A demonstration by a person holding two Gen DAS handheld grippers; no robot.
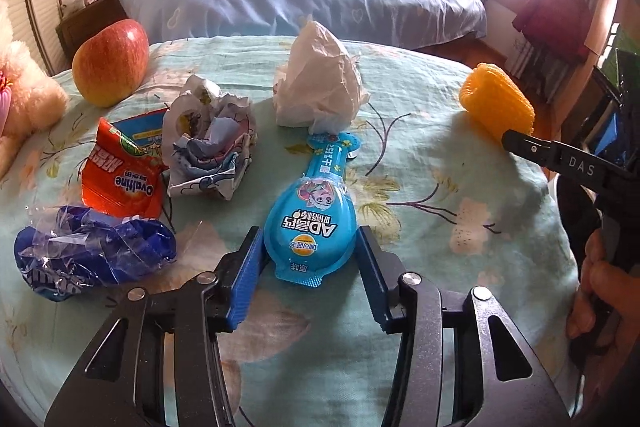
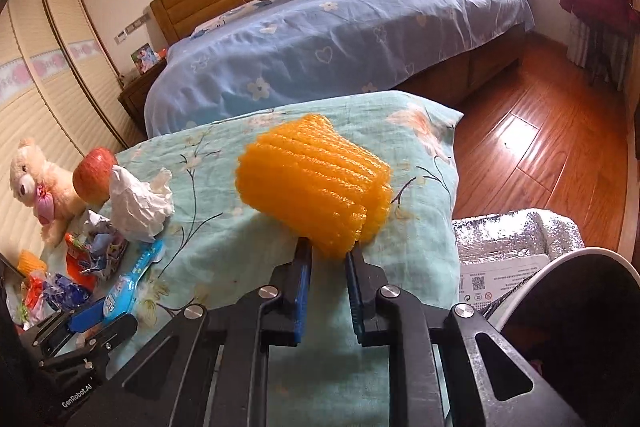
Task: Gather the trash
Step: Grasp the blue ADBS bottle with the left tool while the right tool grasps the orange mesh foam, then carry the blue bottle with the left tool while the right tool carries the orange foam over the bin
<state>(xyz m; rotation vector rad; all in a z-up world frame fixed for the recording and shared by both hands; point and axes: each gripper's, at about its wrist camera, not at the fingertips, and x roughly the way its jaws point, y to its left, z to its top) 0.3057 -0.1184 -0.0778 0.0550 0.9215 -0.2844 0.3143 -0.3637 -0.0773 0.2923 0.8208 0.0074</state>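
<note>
Lying on a floral green cloth (image 1: 440, 155), the trash is spread between two claws. The left claw (image 1: 308, 239) is set at a middling width around the round end of a blue snack wrapper (image 1: 310, 219); its blue pads flank the wrapper's edges, though it cannot be told whether they press on it. The right claw (image 2: 328, 251) is drawn narrow and is clamped on the lower edge of an orange foam net (image 2: 316, 183), which sits near the cloth's right side. A crumpled white tissue (image 1: 316, 87) is seen just beyond the wrapper's narrow end. To the left are found a crumpled printed paper (image 1: 210, 143), an orange Ovaltine packet (image 1: 120, 175) and a blue plastic bag (image 1: 92, 251). An apple (image 1: 110, 63) stands farther back.
</note>
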